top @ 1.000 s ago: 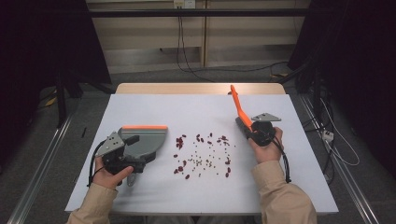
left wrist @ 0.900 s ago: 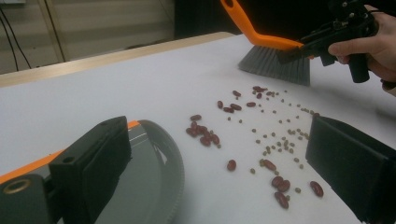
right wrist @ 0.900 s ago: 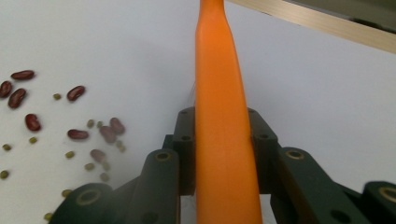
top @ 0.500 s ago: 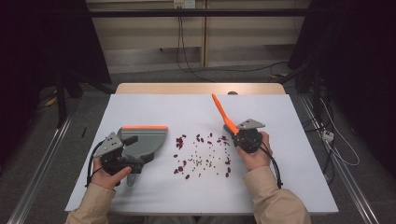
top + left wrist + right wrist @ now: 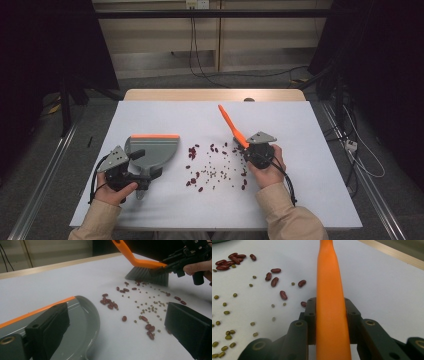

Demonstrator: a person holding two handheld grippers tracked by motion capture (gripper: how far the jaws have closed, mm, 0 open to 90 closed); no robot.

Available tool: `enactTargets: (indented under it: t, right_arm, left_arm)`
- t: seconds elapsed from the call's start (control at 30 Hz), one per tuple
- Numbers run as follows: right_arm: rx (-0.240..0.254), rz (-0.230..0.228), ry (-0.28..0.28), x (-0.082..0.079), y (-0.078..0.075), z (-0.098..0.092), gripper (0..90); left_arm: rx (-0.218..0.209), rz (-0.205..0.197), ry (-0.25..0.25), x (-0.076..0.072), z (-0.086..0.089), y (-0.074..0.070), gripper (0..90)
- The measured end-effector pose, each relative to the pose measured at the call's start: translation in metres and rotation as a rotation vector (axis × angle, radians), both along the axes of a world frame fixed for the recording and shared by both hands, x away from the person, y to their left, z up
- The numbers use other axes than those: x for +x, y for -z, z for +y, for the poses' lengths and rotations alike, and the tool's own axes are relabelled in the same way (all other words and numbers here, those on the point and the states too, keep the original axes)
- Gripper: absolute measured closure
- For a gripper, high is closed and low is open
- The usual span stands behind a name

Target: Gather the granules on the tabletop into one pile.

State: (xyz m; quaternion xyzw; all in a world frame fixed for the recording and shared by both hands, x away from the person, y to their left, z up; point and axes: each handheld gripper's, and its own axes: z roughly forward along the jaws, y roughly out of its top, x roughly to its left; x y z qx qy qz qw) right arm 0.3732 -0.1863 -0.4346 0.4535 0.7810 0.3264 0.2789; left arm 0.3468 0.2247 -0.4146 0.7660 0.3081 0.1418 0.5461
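A grey dustpan [image 5: 152,150] with an orange lip lies flat at the left of the white table top [image 5: 310,130]. My left gripper [image 5: 144,164] rests at its rear. Its jaws stand wide apart [image 5: 116,312], one over the pan [image 5: 80,322] and the other over bare table. Red and small green beans [image 5: 215,167] lie scattered mid-table [image 5: 145,307]. My right gripper [image 5: 245,147] is shut on the orange handle [image 5: 328,270] of a brush [image 5: 227,122]. Its grey bristles [image 5: 146,276] touch the table at the right edge of the beans [image 5: 274,280].
The white top sits on a wooden table whose far edge [image 5: 215,94] shows behind it. Metal rails [image 5: 45,175] run along the floor on both sides, and cables [image 5: 360,150] lie to the right. Bare surface lies right of the brush and beyond the beans.
My right gripper has carried the brush to the left, up to the right edge of the beans, and the handle now leans further left. The left gripper and dustpan have stayed still.
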Motion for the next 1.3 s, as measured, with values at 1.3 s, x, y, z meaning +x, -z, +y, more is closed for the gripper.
enactTargets:
  t: [1.3]
  right_arm:
    - [0.126, -0.056, -0.097, 0.017, -0.02, 0.002, 71.2]
  left_arm:
    - [-0.004, 0.009, 0.006, -0.001, -0.002, 0.001, 5.6]
